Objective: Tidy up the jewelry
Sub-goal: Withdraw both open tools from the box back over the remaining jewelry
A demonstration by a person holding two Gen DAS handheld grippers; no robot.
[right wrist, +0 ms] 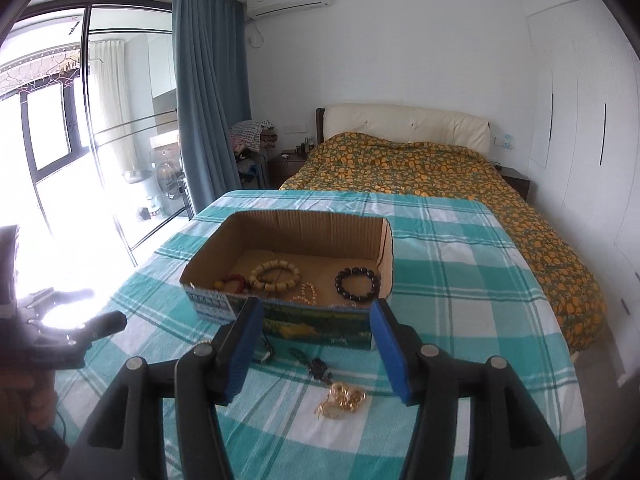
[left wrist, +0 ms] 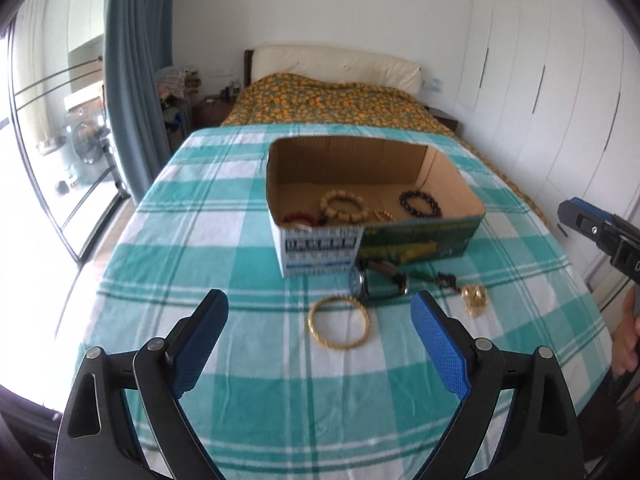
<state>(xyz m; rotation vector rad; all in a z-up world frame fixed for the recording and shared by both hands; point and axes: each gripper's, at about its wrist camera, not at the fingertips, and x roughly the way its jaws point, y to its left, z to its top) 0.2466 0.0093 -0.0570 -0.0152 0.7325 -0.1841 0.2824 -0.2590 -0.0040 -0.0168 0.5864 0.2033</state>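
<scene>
Both tools hang empty over the checked worktop (left wrist: 248,364), short of the cardboard box (left wrist: 320,252) where several bead bracelets already lie. The left tool (left wrist: 320,344) gapes wide, lined up on the gold bangle (left wrist: 339,322), which lies flat just before the box's near wall. That ring looks stiff, light and slick; pinching across one side of the rim seems safest. The right tool (right wrist: 316,352) stands half open above the gold chain cluster (right wrist: 342,400), loose and floppy, likely best gathered at its thickest clump. A watch (left wrist: 378,282) waits between them.
</scene>
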